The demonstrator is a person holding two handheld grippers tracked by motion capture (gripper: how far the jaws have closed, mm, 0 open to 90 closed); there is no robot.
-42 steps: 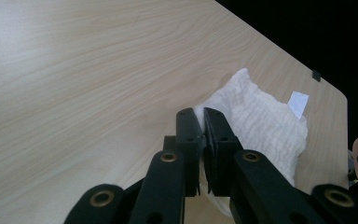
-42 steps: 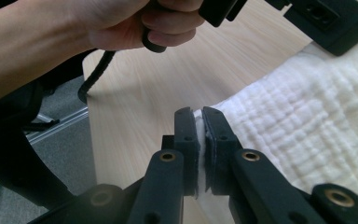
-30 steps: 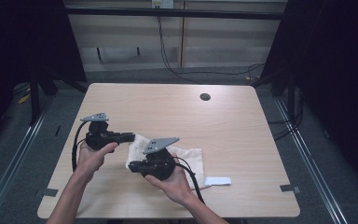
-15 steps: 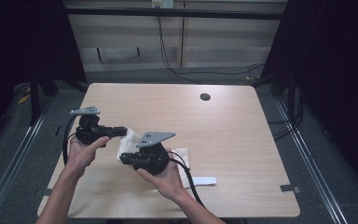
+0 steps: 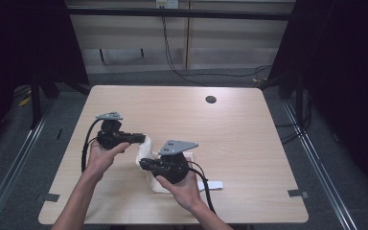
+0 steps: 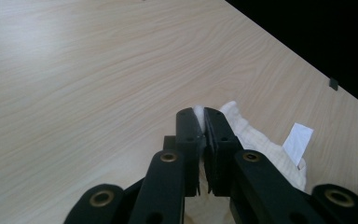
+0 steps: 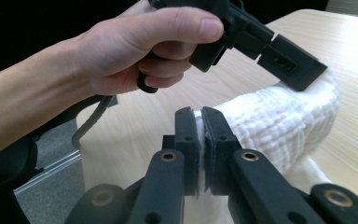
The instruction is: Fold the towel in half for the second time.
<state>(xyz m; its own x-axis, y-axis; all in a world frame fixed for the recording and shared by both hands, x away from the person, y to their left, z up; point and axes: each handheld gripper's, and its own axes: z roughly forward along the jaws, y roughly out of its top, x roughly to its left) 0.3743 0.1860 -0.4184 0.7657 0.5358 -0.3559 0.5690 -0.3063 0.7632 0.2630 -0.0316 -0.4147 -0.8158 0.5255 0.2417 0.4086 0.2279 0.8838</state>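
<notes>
1. Landmark: the wooden table [image 5: 249, 143], pale top, with a dark round hole [image 5: 211, 99] near its far edge
2. Item in hand: a white cloth [image 5: 141, 152], waffle-textured, at the table's near-left quarter. It is lifted off the top in an arched band between the 2 grippers; its lower part lies bunched on the table under the right gripper
3. Left gripper [image 5: 141, 139]: held level above the table, left of the cloth bundle, jaws pointing toward the table's right side. In the left gripper view [image 6: 204, 122] the jaws stand nearly together, clamped on a thin fold of the cloth [image 6: 256, 140]
4. Right gripper [image 5: 143, 164]: nearer the table's front edge than the left one, jaws pointing toward the table's left side. In the right gripper view [image 7: 200, 123] the jaws are pinched narrow on another edge of the cloth [image 7: 279, 121]
5. A white rectangular tag [image 5: 212, 185] lies flat on the table at the cloth's right end, toward the front edge
6. Each gripper's cable trails toward the table's front edge
</notes>
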